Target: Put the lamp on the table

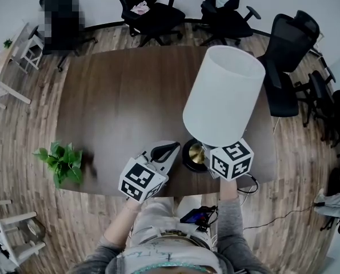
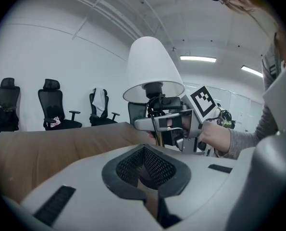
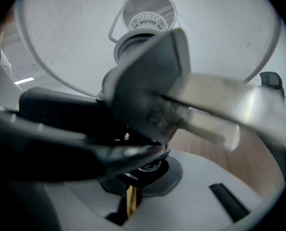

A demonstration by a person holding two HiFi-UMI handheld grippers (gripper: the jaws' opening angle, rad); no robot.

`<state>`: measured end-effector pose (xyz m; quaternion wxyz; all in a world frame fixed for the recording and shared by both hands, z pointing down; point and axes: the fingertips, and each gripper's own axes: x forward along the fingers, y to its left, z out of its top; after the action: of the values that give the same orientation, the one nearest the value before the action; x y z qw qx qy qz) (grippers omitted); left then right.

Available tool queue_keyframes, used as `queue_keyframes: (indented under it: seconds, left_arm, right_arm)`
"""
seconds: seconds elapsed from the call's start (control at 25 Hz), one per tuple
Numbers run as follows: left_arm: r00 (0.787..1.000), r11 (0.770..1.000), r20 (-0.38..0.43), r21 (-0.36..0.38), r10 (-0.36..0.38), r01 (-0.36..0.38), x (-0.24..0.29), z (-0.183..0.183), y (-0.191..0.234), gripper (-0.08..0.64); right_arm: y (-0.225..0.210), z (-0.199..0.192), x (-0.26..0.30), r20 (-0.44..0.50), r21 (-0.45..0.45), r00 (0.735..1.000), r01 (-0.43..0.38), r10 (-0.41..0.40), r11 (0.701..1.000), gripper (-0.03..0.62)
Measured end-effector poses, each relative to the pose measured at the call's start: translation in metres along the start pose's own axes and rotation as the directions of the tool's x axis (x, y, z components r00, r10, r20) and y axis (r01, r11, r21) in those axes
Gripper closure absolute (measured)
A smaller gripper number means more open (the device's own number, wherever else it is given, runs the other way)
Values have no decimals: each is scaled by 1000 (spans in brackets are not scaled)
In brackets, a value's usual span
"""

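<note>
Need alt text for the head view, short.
Seen from above, the right gripper grips a white-shaded lamp by its stem, base near the front edge of a dark wooden table. The left gripper sits beside it, empty; a plant stands at left.

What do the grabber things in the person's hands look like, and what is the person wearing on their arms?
The left gripper and the right gripper are both smooth light grey plastic, with dark net-patterned pads inside the jaws. Each carries a white cube, the left cube and the right cube, printed with black square markers. The right arm wears a grey sleeve.
</note>
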<state>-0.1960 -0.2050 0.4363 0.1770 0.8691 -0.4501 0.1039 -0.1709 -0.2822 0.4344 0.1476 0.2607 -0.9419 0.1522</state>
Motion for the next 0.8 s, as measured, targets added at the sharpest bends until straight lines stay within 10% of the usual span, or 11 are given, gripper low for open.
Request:
queue_keyframes:
  seconds: [0.8]
  left_arm:
    - [999, 1000, -48, -4, -17, 17, 38, -37, 19, 548]
  right_arm:
    - [-37, -37, 35, -7, 14, 1000, 5, -5, 1000, 574]
